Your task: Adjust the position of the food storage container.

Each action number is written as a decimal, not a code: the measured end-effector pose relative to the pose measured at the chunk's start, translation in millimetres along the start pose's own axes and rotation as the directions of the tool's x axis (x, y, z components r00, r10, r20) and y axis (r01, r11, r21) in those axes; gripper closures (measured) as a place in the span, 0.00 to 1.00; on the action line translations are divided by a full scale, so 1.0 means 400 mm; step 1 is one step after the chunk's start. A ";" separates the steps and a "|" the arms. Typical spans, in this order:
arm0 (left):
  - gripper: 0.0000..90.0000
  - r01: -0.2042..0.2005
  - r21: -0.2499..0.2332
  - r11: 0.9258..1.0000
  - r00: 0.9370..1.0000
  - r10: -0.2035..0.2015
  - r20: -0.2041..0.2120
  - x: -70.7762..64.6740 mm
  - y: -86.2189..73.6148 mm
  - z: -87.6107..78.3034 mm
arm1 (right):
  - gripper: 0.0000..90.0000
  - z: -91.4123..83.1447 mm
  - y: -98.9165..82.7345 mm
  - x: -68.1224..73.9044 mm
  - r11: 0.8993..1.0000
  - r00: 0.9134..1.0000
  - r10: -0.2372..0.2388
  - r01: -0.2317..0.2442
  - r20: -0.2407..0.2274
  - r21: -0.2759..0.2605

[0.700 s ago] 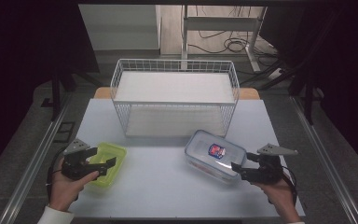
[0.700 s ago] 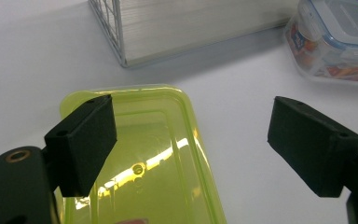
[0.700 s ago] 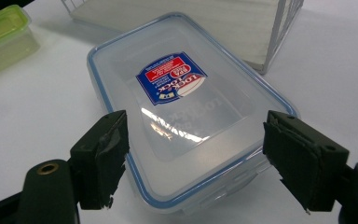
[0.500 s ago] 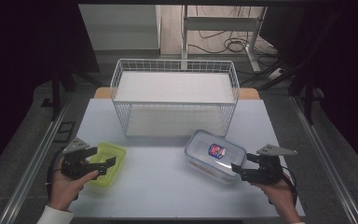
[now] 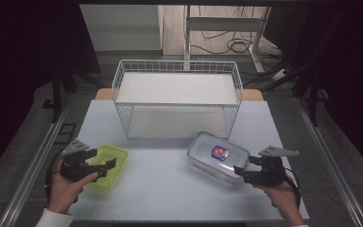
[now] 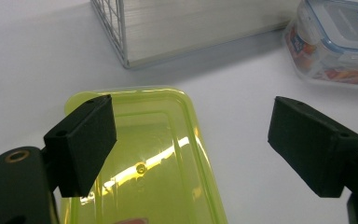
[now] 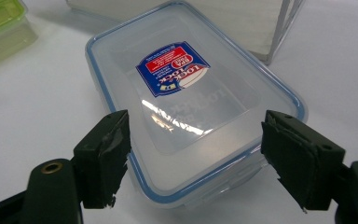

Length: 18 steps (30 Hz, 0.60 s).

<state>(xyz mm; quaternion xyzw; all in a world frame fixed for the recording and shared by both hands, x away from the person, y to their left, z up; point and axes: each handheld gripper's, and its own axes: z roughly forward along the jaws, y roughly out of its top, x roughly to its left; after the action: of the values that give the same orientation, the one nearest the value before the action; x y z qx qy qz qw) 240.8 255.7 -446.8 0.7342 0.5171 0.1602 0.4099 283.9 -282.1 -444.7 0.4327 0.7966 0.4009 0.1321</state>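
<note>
On the white table (image 5: 170, 179), the left claw (image 5: 105, 166) hangs wide open over a green container (image 5: 108, 163), gripping nothing. The right claw (image 5: 242, 173), equally wide, straddles the near corner of a clear blue-rimmed container (image 5: 216, 156) without pressing it.

Dim surroundings, lit table (image 5: 170, 175), perhaps overhead glare, soft focus

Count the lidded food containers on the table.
2. The green container lies at the table's front left, under the open left gripper. The clear container with a blue-rimmed lid sits front right, before the open right gripper.
</note>
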 end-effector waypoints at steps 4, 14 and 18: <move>0.17 -0.004 -0.008 1.000 1.000 0.004 0.000 0.001 0.005 -0.008 | 0.27 0.003 0.004 0.002 1.000 1.000 0.001 -0.001 0.005 0.010; 0.17 -0.009 0.005 1.000 1.000 0.009 0.029 0.005 0.002 -0.011 | 0.28 0.009 0.035 -0.007 1.000 0.999 0.019 -0.020 0.046 0.013; 0.17 -0.004 0.010 1.000 1.000 0.004 0.030 0.010 0.003 -0.011 | 0.30 0.020 0.059 -0.011 1.000 0.999 0.018 -0.019 0.051 0.022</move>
<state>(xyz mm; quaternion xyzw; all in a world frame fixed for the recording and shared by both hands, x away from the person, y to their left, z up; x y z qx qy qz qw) 240.3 260.9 -444.0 0.7396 0.5100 0.1475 0.4137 304.5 -274.2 -432.7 0.4515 0.7934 0.3823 0.1436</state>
